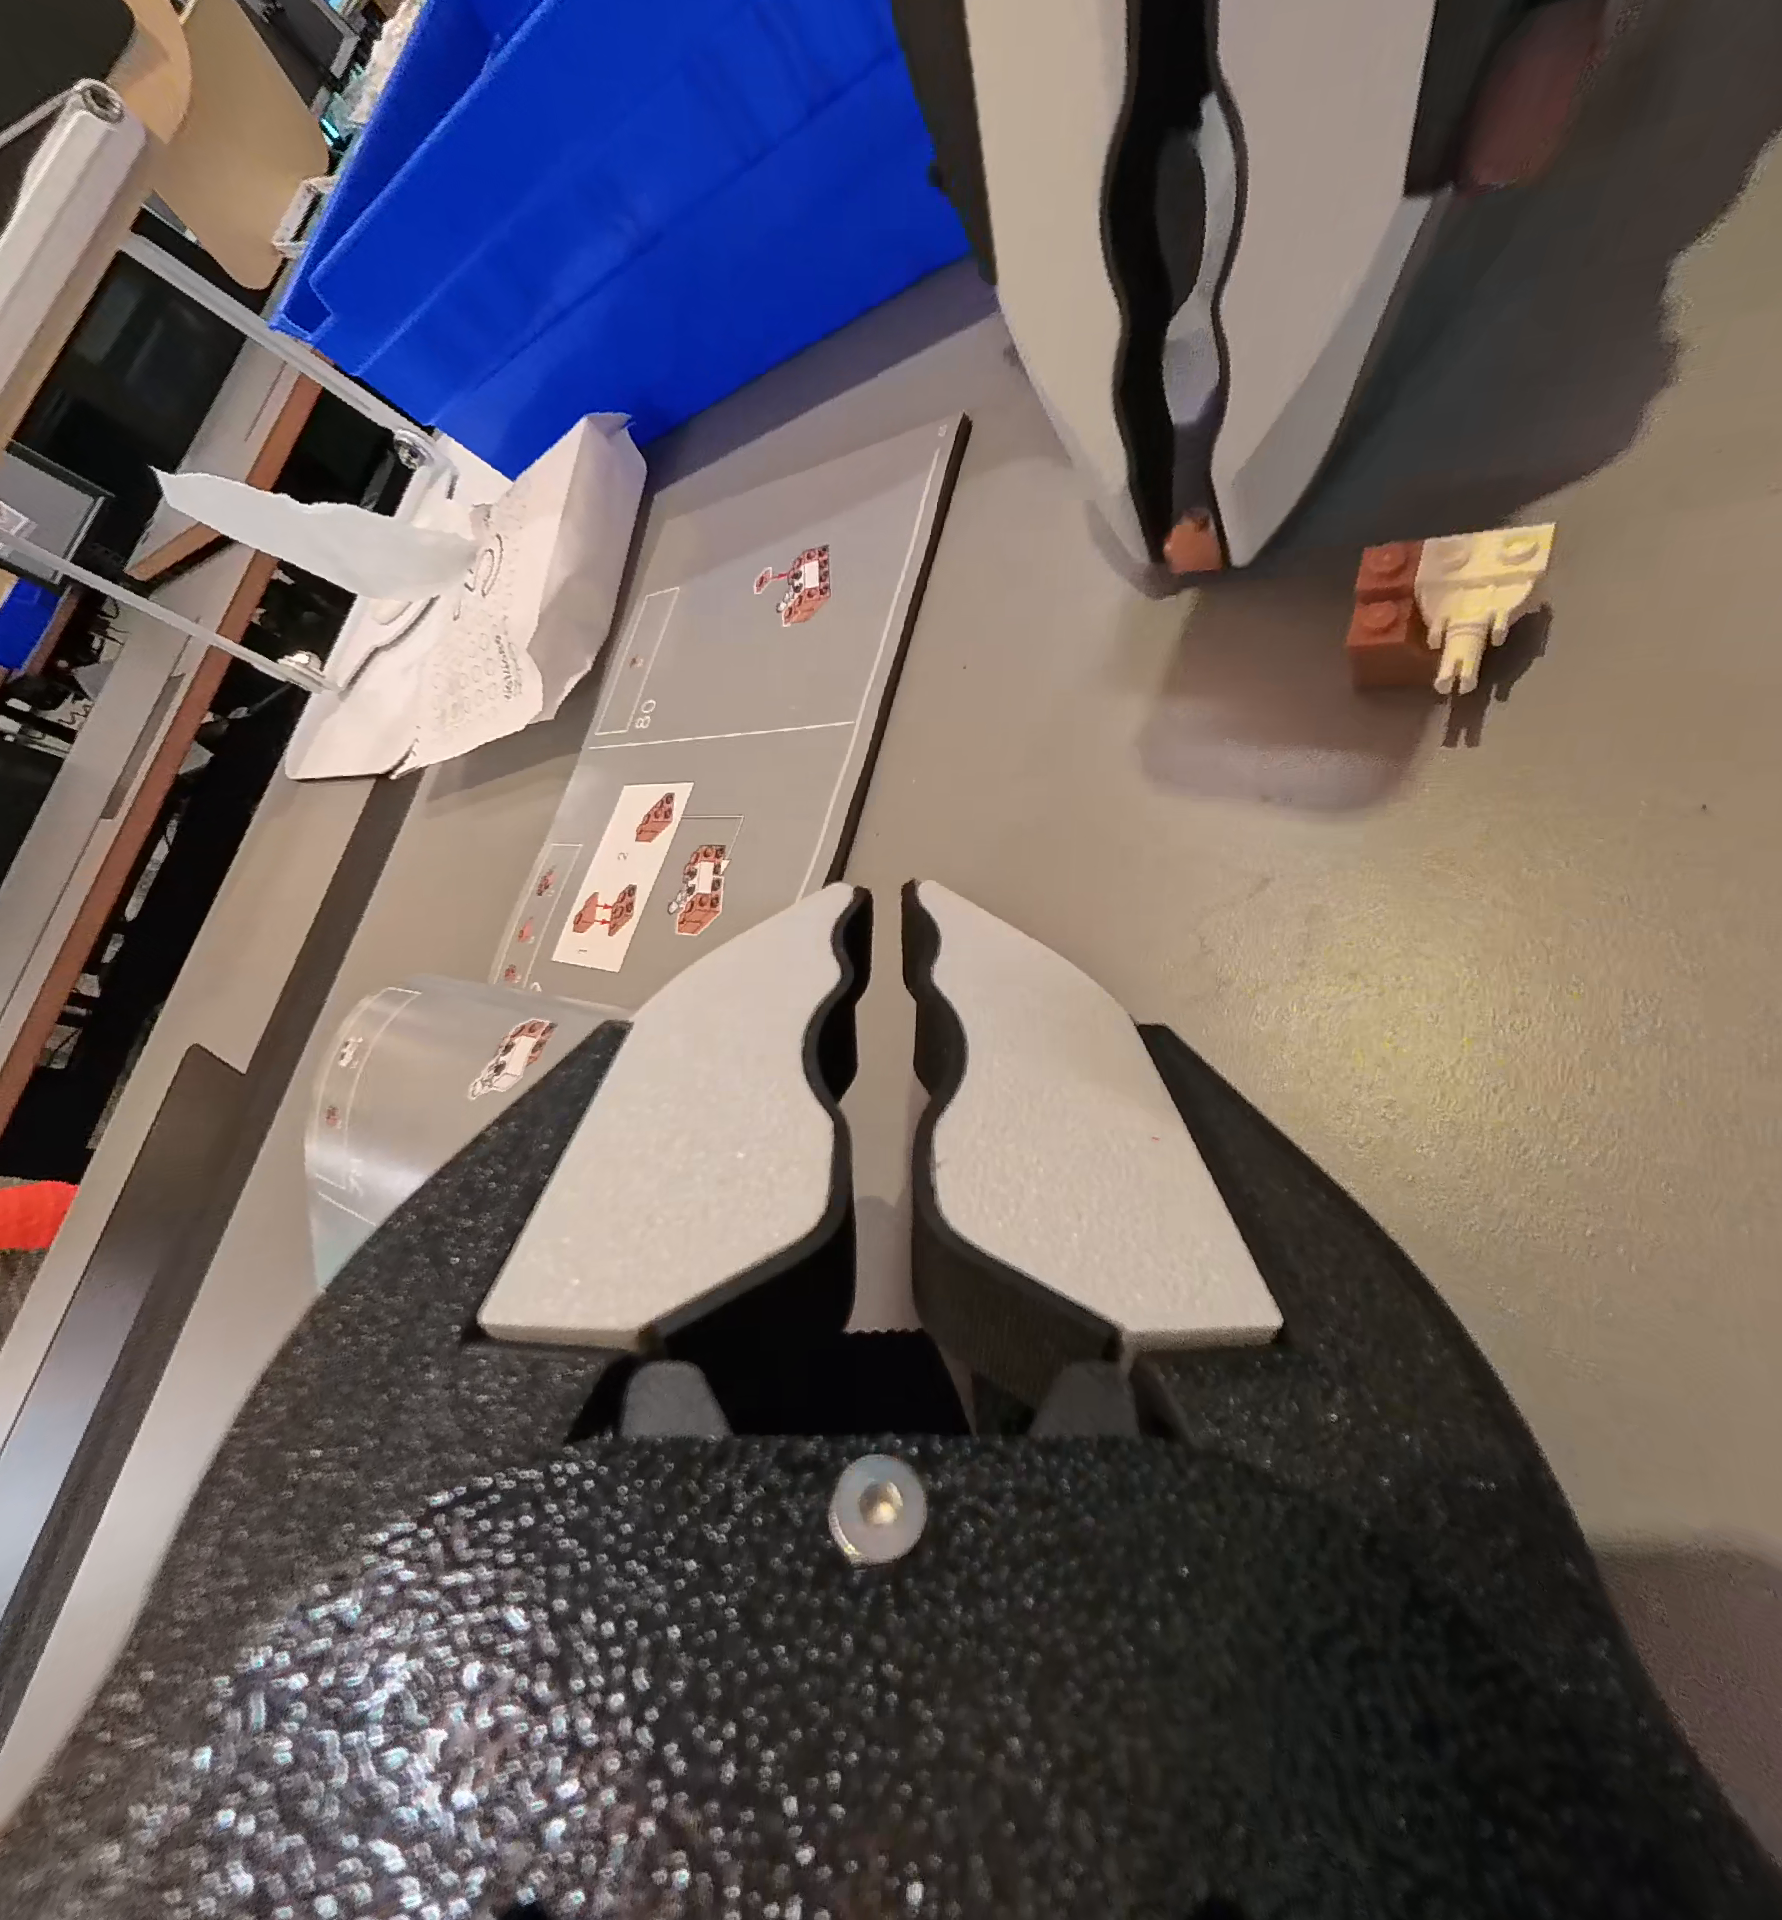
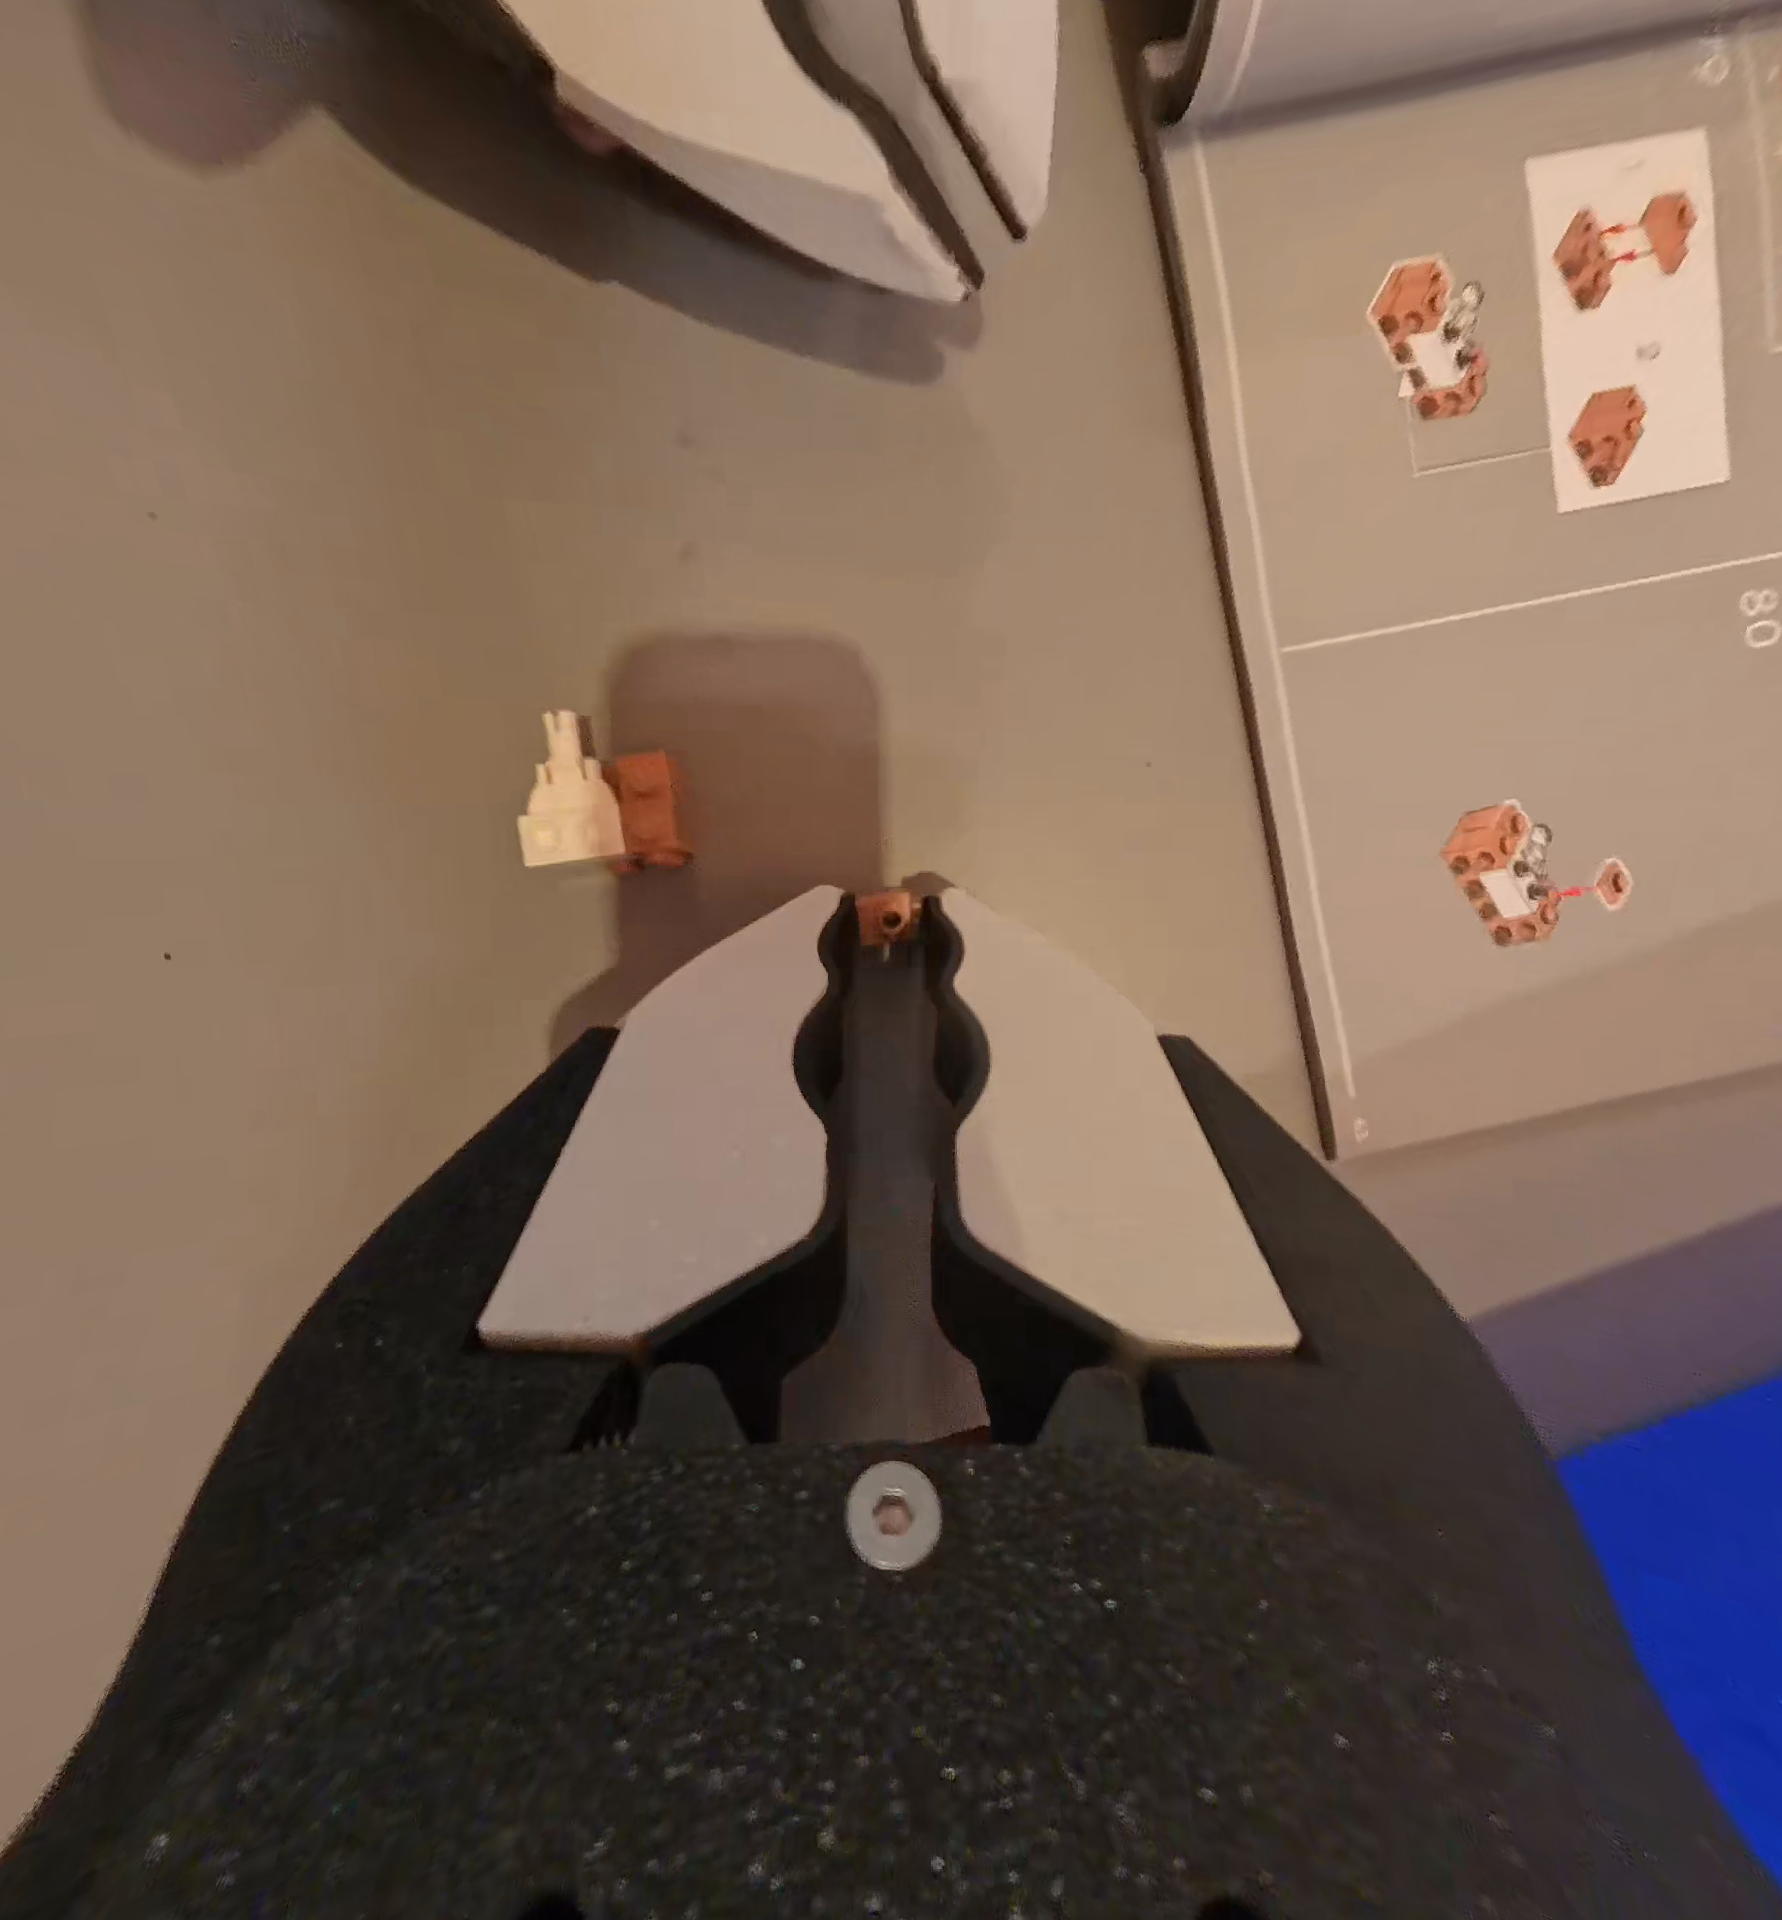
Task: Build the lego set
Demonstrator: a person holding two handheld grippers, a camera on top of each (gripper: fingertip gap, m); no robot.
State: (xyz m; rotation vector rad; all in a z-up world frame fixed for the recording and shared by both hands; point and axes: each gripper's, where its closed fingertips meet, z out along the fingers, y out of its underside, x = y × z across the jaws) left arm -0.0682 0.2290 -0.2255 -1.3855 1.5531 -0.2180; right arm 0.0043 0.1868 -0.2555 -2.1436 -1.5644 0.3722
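My right gripper is shut on a tiny brown brick piece, pinched at the very fingertips just above the grey table. The left wrist view shows the same piece between the right gripper's tips. A small assembly of a brown brick and a white piece lies on the table, just left of and beyond the right fingertips; it also shows in the left wrist view. My left gripper hovers near the booklet's edge. Its jaws stand a narrow slit apart with nothing between them.
An open grey instruction booklet lies on the table; in the right wrist view it is to the right. Blue bins stand behind it. A crumpled white paper bag lies at the table's edge. There is about 9 centimeters between the tips of the two grippers.
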